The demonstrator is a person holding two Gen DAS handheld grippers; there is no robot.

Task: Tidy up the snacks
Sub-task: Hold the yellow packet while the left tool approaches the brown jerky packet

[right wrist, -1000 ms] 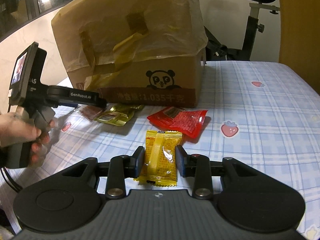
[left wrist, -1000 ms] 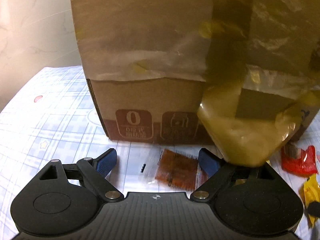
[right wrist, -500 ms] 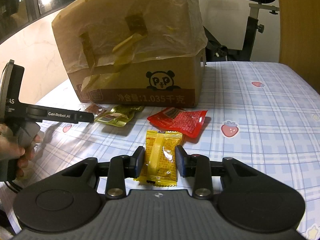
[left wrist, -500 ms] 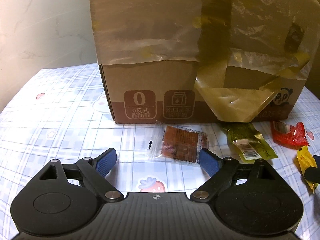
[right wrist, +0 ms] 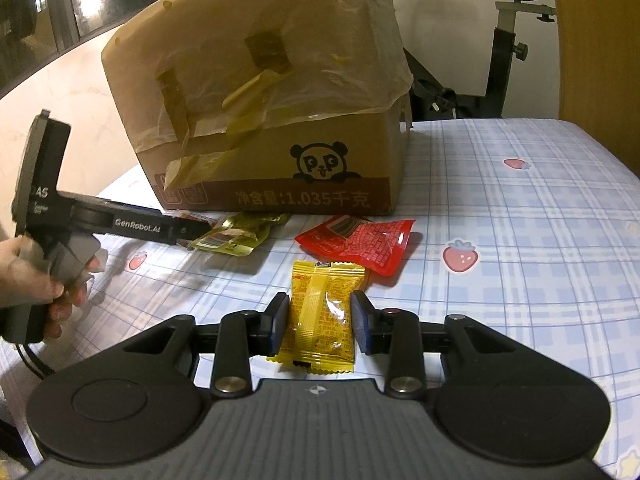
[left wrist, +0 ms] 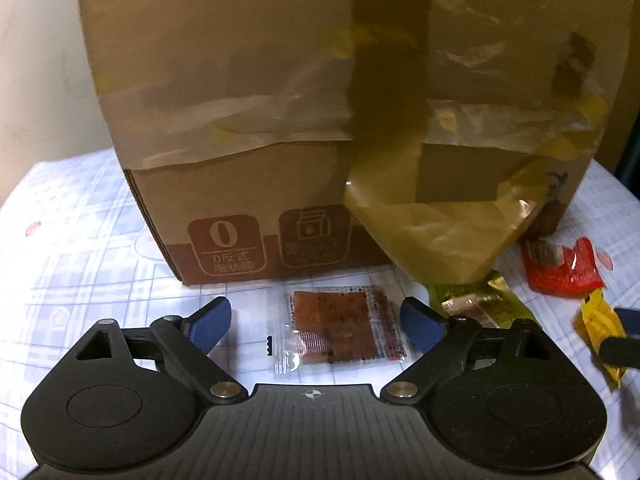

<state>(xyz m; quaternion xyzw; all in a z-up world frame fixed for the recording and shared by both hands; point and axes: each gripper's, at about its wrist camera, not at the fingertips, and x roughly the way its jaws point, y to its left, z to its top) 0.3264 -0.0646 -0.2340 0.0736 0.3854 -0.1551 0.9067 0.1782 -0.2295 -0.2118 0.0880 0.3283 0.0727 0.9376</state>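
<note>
Gripper jaws on the left gripper (left wrist: 316, 320) stood spread either side of the brown snack packet (left wrist: 340, 330), pads clear of it, before the cardboard box (left wrist: 248, 184) on the checked tablecloth (right wrist: 520, 240). Right gripper (right wrist: 319, 322) pinched the yellow snack packet (right wrist: 323, 316) near the red packet (right wrist: 360, 242).

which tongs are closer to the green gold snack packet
Left. The left tongs hang open around the brown packet, with the green-gold packet just beside their right finger. The right tongs are shut on the yellow packet, farther off.
</note>
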